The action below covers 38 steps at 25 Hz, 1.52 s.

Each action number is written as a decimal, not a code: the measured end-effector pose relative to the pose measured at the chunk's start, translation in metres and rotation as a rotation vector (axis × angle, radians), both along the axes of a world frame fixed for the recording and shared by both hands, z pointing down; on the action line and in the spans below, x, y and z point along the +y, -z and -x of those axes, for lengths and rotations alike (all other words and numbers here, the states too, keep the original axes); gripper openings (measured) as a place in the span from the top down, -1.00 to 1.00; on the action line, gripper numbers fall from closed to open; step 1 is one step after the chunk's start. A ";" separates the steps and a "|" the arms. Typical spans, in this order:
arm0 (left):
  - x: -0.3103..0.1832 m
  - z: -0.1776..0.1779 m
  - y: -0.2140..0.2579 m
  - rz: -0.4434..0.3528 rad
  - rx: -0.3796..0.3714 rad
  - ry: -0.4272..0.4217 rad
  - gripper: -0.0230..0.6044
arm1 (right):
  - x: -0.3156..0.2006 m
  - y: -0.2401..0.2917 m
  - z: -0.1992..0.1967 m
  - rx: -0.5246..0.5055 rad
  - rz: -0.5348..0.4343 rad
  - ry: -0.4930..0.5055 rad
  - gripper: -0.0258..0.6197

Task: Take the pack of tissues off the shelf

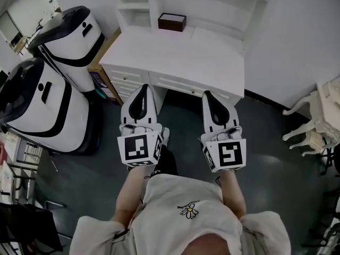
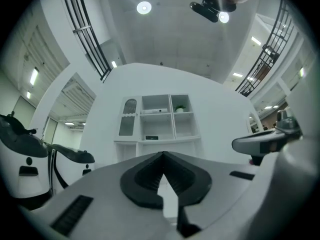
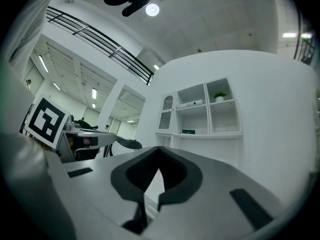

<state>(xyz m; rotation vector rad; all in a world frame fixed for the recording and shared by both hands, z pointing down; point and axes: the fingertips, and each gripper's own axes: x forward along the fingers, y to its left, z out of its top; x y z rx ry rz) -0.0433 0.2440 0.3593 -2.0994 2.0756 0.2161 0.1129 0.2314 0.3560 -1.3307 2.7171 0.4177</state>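
A white shelf unit (image 2: pixel 159 118) stands on a white desk (image 1: pixel 180 57) ahead of me. On its middle shelf lies a long white pack (image 2: pixel 154 111), also seen as the white pack (image 3: pixel 191 104) in the right gripper view. On the desk top below sits a dark box (image 1: pixel 171 21), the same dark box (image 2: pixel 151 137) the left gripper view shows. My left gripper (image 1: pixel 143 87) and right gripper (image 1: pixel 211 94) point at the desk side by side, short of its front edge. Both have their jaws together with nothing between them. They touch nothing.
Two big white-and-black machines (image 1: pixel 69 41) (image 1: pixel 42 110) stand to the left of the desk. A white chair (image 1: pixel 319 121) is at the far right. A small potted plant (image 3: pixel 219 96) sits in the upper right shelf cell. Dark floor lies between me and the desk.
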 end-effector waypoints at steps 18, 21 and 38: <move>-0.313 0.076 0.075 -0.104 0.015 -0.164 0.93 | -0.293 0.049 0.081 -0.025 -0.041 -0.103 0.91; -0.359 0.092 0.082 -0.105 0.017 -0.191 0.93 | -0.341 0.056 0.097 -0.027 -0.046 -0.121 0.91; -0.473 0.131 0.056 -0.014 0.086 -0.165 0.93 | -0.471 0.052 0.130 -0.046 -0.005 -0.105 0.91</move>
